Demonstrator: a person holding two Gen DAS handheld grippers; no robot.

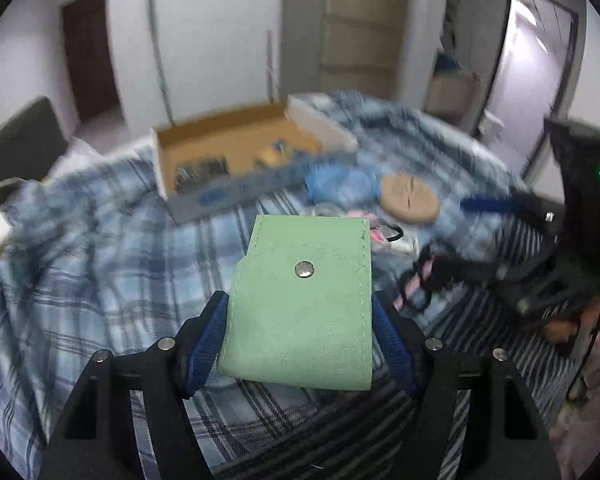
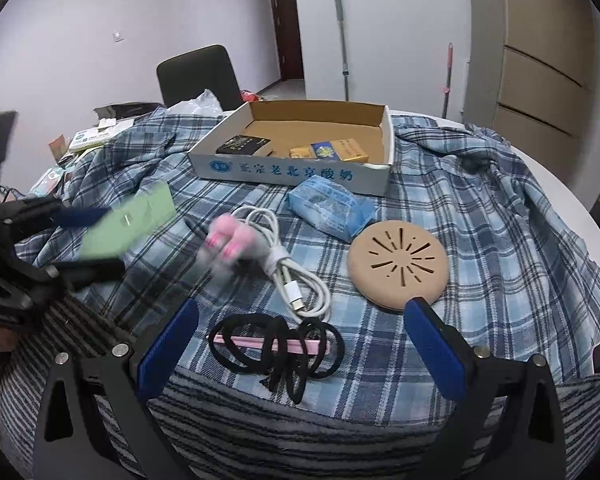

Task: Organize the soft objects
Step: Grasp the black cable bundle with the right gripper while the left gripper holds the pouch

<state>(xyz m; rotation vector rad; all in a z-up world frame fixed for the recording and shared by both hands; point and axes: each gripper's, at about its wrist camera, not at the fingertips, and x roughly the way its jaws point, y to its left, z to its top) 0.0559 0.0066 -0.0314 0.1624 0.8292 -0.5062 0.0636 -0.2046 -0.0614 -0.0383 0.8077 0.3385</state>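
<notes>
Left gripper [image 1: 300, 320]: clamped on the green pouch [image 1: 300, 304], held above the plaid cloth [image 1: 80, 280], short of the cardboard box [image 1: 204, 148].
Green pouch: near side of the box, off to its left in the right wrist view, blurred there.
Pink item [image 2: 232, 240]: in front of the box, against the white cable [image 2: 296, 280]; too blurred to identify.
Hair ties [image 2: 276, 348]: nearest the viewer, well in front of the box.
Right gripper [image 2: 300, 344]: jaws wide, empty, around the hair ties.
Blue packet [image 2: 332, 208]: just in front of the box wall.
Tan disc [image 2: 398, 264]: right of the packet.
Advice: carry the pouch level over the front wall, release onto bare box floor.
</notes>
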